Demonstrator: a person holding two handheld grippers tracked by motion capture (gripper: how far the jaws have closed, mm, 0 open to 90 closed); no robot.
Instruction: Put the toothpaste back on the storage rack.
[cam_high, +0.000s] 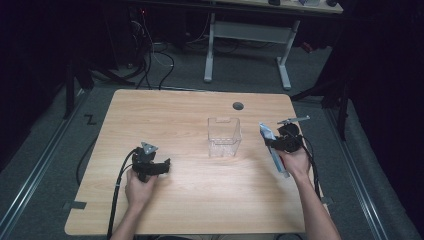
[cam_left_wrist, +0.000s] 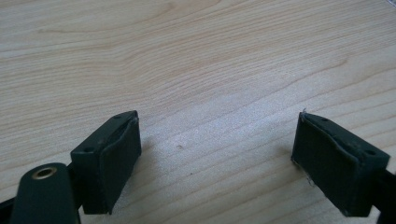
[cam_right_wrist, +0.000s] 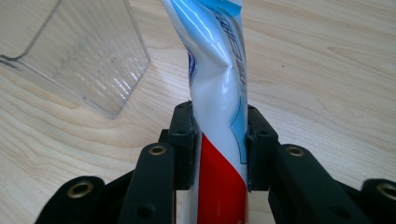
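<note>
Gripping toothpaste tube (cam_right_wrist: 219, 93): right gripper (cam_right_wrist: 219, 140), jaws clamped on it, near clear box (cam_high: 224, 136). Left gripper (cam_left_wrist: 215, 154): jaws wide, nothing between, low over table (cam_high: 190, 200).

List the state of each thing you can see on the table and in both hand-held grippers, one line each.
Left hand-held gripper: open, empty, jaws wide apart above bare wood.
Right hand-held gripper: shut on the tube.
White, blue and red toothpaste tube: gripped, dented at the pinch.
Clear plastic rectangular container: upright, open-topped, apparently empty.
Light wooden table: level.
</note>
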